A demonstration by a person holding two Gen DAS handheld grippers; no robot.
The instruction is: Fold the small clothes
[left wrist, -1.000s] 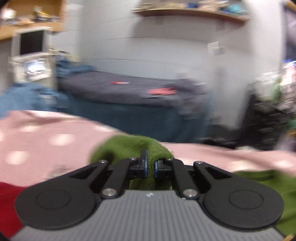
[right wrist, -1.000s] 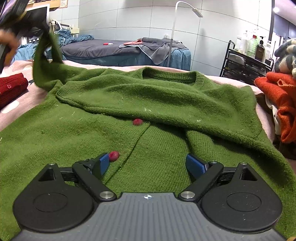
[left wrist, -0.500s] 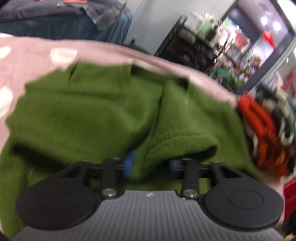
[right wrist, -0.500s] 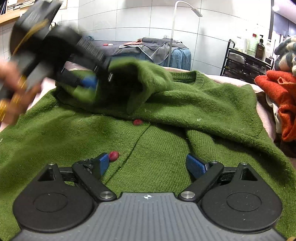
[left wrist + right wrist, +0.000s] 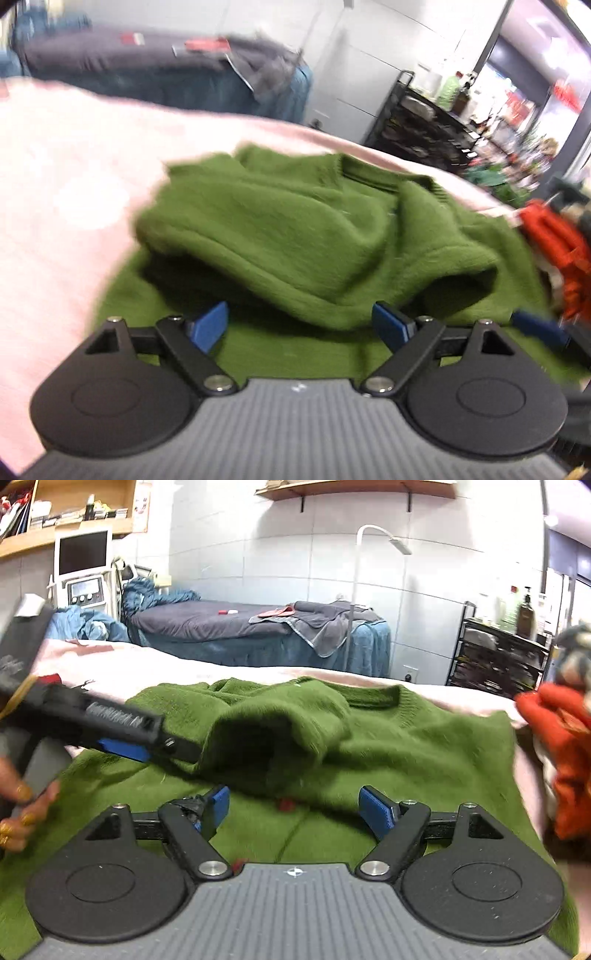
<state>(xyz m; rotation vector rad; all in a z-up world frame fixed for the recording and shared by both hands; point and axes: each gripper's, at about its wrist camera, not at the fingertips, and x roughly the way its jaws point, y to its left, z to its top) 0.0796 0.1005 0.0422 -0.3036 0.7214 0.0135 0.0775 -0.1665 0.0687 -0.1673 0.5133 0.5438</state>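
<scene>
Pink bedspread [image 5: 229,672] is carrying a green cardigan [image 5: 424,746], red buttons [image 5: 285,804] showing. Both the left gripper [image 5: 300,322] and right gripper [image 5: 293,805] are gaping wide, holding nothing. Blurred writing on the left gripper, at nine o'clock in the right view, is proving unreadable.

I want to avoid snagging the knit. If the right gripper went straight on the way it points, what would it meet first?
Probably the folded-over sleeve of the green cardigan, bunched just ahead of the open right gripper. A red button lies lower between the fingers; depth is unclear.
</scene>
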